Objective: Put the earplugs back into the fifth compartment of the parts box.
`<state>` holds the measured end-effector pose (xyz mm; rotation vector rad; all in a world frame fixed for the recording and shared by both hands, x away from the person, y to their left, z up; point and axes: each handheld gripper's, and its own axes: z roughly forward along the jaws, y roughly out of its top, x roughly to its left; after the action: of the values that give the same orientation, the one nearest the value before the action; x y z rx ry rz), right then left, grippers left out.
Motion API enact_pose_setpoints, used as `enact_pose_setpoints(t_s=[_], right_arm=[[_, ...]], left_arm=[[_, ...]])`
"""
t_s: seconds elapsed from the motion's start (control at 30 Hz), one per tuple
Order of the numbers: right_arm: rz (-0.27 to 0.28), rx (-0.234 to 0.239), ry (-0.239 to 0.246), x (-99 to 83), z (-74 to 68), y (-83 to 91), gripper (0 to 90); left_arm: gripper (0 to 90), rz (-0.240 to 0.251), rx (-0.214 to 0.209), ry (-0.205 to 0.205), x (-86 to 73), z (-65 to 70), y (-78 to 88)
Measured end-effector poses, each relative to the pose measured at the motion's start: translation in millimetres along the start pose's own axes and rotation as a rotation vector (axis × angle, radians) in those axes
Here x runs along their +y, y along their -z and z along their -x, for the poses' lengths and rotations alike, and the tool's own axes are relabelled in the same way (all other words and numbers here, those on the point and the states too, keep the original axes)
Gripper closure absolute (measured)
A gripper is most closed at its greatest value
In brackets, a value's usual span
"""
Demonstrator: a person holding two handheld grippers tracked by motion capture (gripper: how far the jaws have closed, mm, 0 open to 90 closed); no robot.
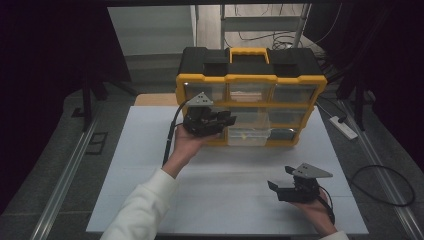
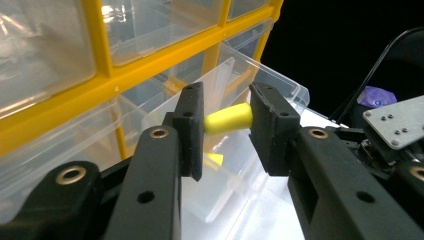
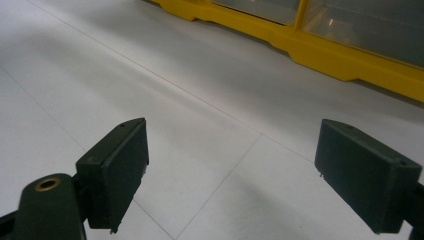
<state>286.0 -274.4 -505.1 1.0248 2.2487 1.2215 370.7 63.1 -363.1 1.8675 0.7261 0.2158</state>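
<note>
A yellow and black organiser case with clear drawers stands at the far side of the white table. One clear drawer in its bottom row is pulled out. My left gripper hovers just left of that drawer, shut on a small yellow foam cylinder held crosswise between its pads above the open drawer. Another yellow piece lies inside the drawer. My right gripper rests low at the near right of the table, open and with nothing between its fingers.
A white power strip and cables lie on the floor to the right of the table. Metal rails run along the floor at both sides. The organiser's yellow base stretches across the far side in the right gripper view.
</note>
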Motion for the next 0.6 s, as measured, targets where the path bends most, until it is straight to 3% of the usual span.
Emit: enact_pose_setpoints(t_s=[0.3,0.53,0.6], right_arm=[[-0.002,0.001,0.002,-0.1,0.4,-0.4,14.8],[-0.002,0.002,0.001,-0.1,0.4,-0.1,14.8],[-0.003,0.003,0.002,-0.1,0.1,-0.3,14.8]], left_arm=[[66.3,-0.035,0.004,-0.01,9.6,0.9,-24.3],[64.8,-0.05,0.0,-0.022,10.6,-0.3,-31.6],[55.1,-0.051,-0.012,-0.03,10.3,-0.1,-31.9]])
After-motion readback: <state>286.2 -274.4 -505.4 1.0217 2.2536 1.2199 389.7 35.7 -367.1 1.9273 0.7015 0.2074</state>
